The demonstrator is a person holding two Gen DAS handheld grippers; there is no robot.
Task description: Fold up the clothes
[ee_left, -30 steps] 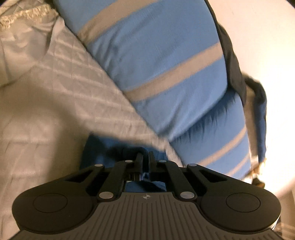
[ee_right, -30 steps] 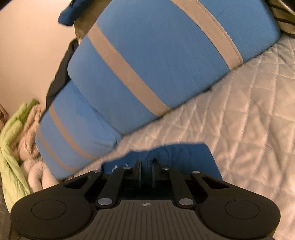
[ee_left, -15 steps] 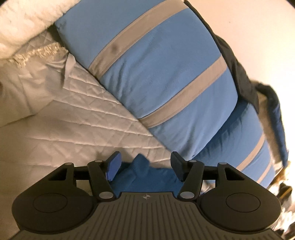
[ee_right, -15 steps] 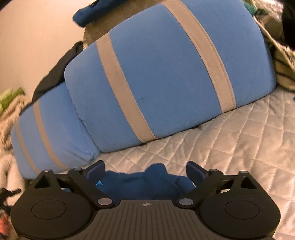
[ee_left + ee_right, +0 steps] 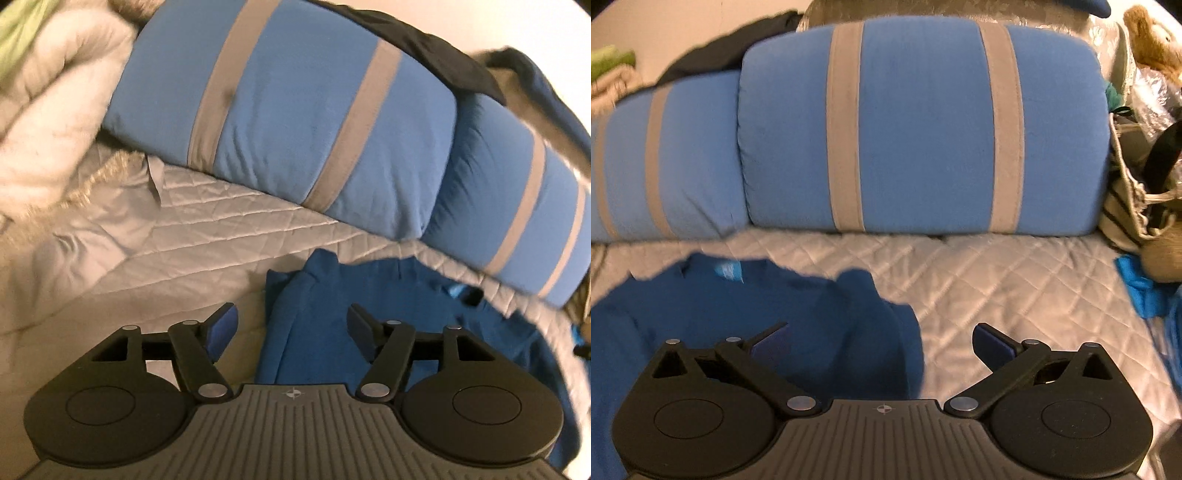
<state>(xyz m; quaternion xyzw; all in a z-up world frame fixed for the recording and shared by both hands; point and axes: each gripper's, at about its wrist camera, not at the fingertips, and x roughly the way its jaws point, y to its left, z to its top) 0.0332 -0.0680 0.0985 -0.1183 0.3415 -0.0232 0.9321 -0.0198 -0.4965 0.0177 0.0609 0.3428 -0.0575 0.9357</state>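
Bed (image 5: 184,251) with a pale quilted cover, diamond stitching, serves as the work surface in both wrist views. Left hand-held gripper (image 5: 291,328): jaws spread wide, nothing between the blue pads, poised just above the left edge of the shirt (image 5: 332,317). Shirt is dark blue and lies crumpled on the quilt, with a fold ridge running up between the fingers; it extends off to the right of this view. Right hand-held gripper (image 5: 882,343): jaws likewise wide apart and empty, over the shirt (image 5: 738,325) at its right edge; left finger over fabric, right finger over bare quilt. A light blue tag (image 5: 729,271) shows near the shirt's far edge. Beyond the shirt, a strip of bare quilt, then two blue cushions (image 5: 916,125) with grey stripes standing side by side along the back of the bed. Left view: white bedding (image 5: 48,122) bunched at far left beside the cushions, and a dark garment (image 5: 443,62) draped over their top. Right view: turquoise cloth (image 5: 1141,291) at the right margin, and a striped bag (image 5: 1134,206) beside the cushion. Some motion blur at frame edges.
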